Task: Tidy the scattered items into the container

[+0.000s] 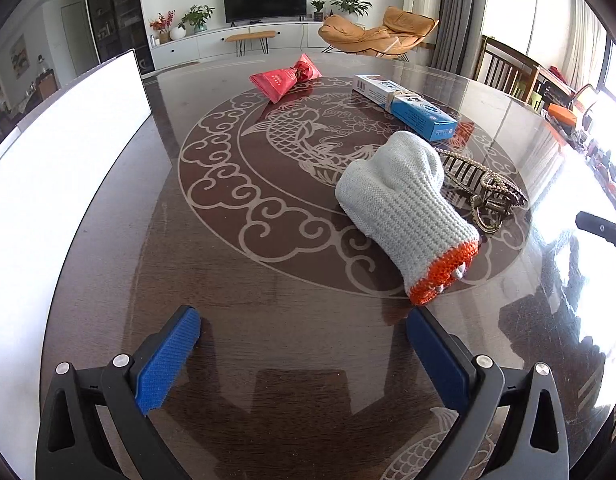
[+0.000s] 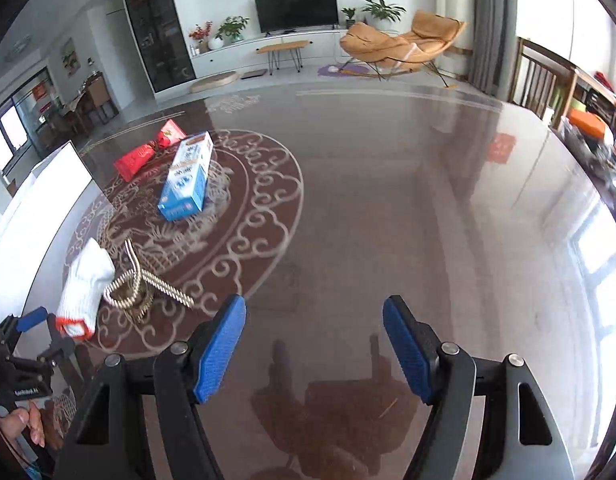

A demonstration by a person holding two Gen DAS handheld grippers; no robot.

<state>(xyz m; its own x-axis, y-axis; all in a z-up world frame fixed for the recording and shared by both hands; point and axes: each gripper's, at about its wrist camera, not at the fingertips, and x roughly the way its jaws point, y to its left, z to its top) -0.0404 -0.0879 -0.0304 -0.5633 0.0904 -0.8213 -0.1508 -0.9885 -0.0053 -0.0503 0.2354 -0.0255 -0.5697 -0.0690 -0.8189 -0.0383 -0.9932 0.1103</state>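
1. Knitted glove (image 1: 404,208) with an orange cuff is lying on the counter (image 1: 268,320) beside a metal hair claw (image 1: 484,188), ahead of the left gripper (image 1: 304,324), whose jaws are standing apart, empty.
2. Right gripper (image 2: 314,320) is hovering wide apart over bare counter; the blue box (image 2: 186,178) and red packet (image 2: 148,154) are lying far left, near the white container (image 2: 48,196).

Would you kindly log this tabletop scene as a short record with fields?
surface: dark round table with fish pattern
container: white box at the table's left edge
scattered items: knit glove, beaded hair claw beside it, blue carton, red packet
left gripper: jaws open, empty, near the glove's orange cuff
right gripper: jaws open, empty, over bare table
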